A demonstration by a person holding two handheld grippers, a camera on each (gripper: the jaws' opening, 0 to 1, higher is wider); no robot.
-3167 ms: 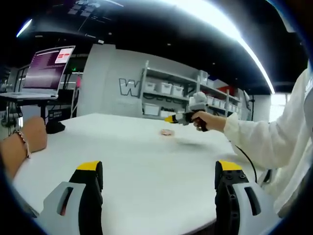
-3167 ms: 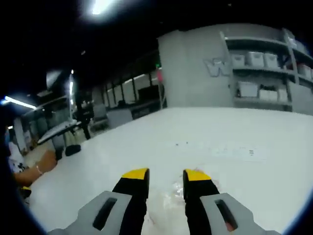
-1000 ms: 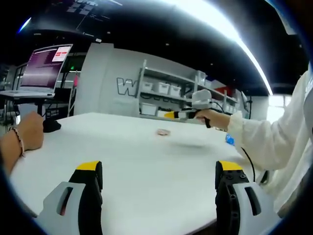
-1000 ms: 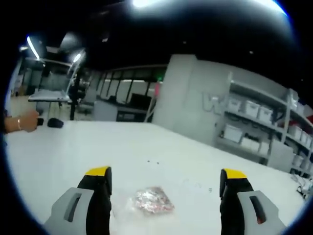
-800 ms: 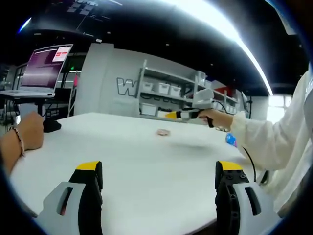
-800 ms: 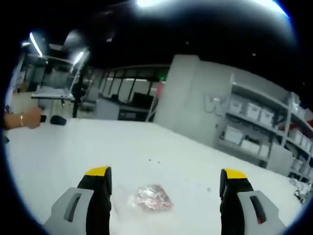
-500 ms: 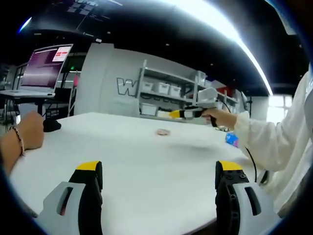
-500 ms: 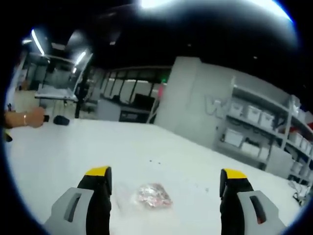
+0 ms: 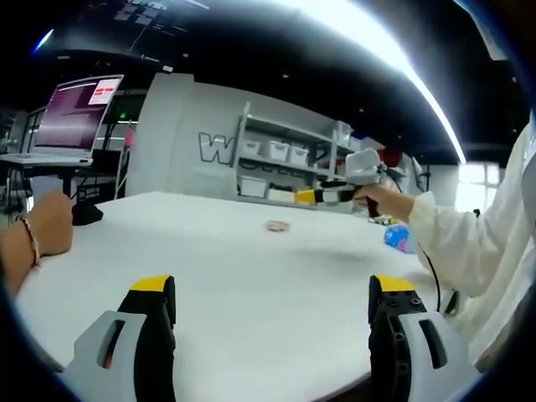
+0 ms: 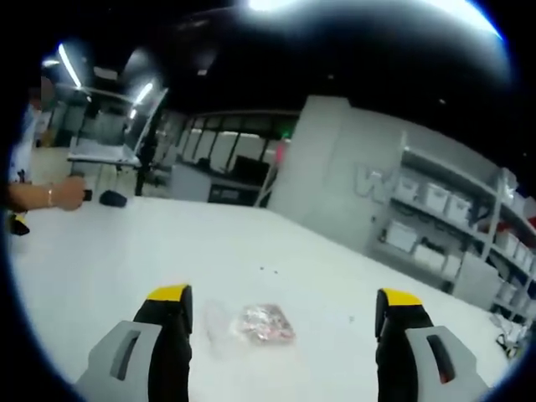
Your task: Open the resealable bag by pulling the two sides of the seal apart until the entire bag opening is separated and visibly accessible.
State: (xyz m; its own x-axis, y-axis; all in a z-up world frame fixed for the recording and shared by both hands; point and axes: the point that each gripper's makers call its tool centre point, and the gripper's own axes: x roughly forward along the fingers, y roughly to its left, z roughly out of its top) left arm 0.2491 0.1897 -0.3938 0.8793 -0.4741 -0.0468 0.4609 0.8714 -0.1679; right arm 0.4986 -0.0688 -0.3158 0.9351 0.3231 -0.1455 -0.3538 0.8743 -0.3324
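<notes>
While nothing is gripped yet, these are the parts of the scene, nearest first.

Left gripper (image 9: 272,289): low at the near edge of the white table (image 9: 251,276), jaws spread wide with bare tabletop between them, holding nothing.

Right gripper (image 10: 280,301): jaws spread wide, empty. In the left gripper view it is held up above the far right of the table (image 9: 331,195) by a hand in a white sleeve.

Resealable bag (image 10: 255,323): lies flat on the table between and just beyond the right jaws, clear film with pinkish contents; in the left gripper view it is a small patch far across the table (image 9: 277,225).

Seal: too blurred to tell which edge carries it.

Risk, grip: thin flat film may slide away, or both layers get pinched together, so the seal stays closed.

Risk, reach: the left gripper is well apart from the bag; one jaw pair alone would likely drag it.

Far left: another person's hand (image 9: 46,226) resting by a laptop (image 9: 74,126).

Far wall: shelves with white bins (image 9: 285,155).
</notes>
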